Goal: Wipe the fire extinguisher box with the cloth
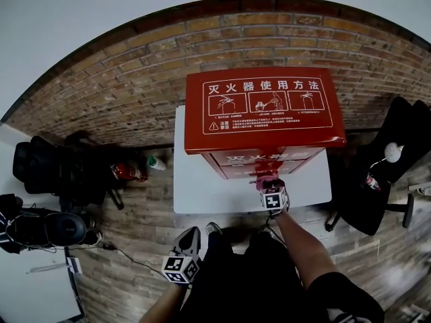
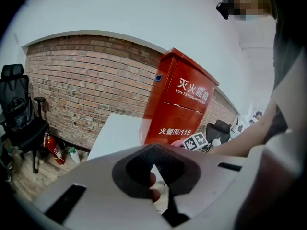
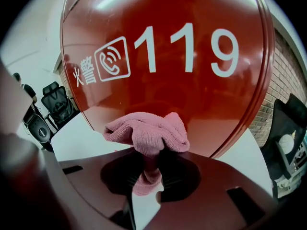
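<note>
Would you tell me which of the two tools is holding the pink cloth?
The right tool: its jaws are clamped on the pink cloth, up against the red box near the 119. The left tool holds nothing, away from the box.

We see a white surface (image 1: 202,187) set against the brick wall (image 1: 121,93). The red fire extinguisher box (image 1: 262,110) stands upright on its back right part. Around it is a wooden floor (image 1: 135,247), where a small red extinguisher (image 1: 128,172) and what may be a bottle (image 1: 156,163) lie near the wall.
</note>
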`<state>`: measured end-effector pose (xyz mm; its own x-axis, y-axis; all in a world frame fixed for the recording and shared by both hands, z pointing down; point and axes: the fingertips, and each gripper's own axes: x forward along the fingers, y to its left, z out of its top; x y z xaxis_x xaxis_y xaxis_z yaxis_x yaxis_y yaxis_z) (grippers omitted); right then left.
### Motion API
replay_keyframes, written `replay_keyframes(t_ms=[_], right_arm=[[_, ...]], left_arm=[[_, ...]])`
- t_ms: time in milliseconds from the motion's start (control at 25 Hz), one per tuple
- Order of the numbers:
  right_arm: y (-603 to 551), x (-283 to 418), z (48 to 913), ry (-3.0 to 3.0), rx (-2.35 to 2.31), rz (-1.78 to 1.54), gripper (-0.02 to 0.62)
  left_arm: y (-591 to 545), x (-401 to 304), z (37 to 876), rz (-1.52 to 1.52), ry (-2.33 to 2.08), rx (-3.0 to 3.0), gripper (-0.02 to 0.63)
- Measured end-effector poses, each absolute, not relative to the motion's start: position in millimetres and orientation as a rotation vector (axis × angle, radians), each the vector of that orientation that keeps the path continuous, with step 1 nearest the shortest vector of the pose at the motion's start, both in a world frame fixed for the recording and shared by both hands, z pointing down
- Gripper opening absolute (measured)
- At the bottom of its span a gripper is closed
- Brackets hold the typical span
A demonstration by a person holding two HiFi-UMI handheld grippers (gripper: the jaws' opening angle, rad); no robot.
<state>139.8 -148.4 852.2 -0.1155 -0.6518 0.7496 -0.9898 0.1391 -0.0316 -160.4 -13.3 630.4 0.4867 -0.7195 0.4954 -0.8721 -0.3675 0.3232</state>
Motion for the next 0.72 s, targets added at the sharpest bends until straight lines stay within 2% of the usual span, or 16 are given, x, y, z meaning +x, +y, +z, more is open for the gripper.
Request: replay_keyframes(t_ms=[720], right_arm=[[-152.0,145.0,800.6,-1.889,1.644,0.698,0.095]], left_arm=[[-40.0,-135.6,620.7,0.375,-1.189,2.294,0.017]])
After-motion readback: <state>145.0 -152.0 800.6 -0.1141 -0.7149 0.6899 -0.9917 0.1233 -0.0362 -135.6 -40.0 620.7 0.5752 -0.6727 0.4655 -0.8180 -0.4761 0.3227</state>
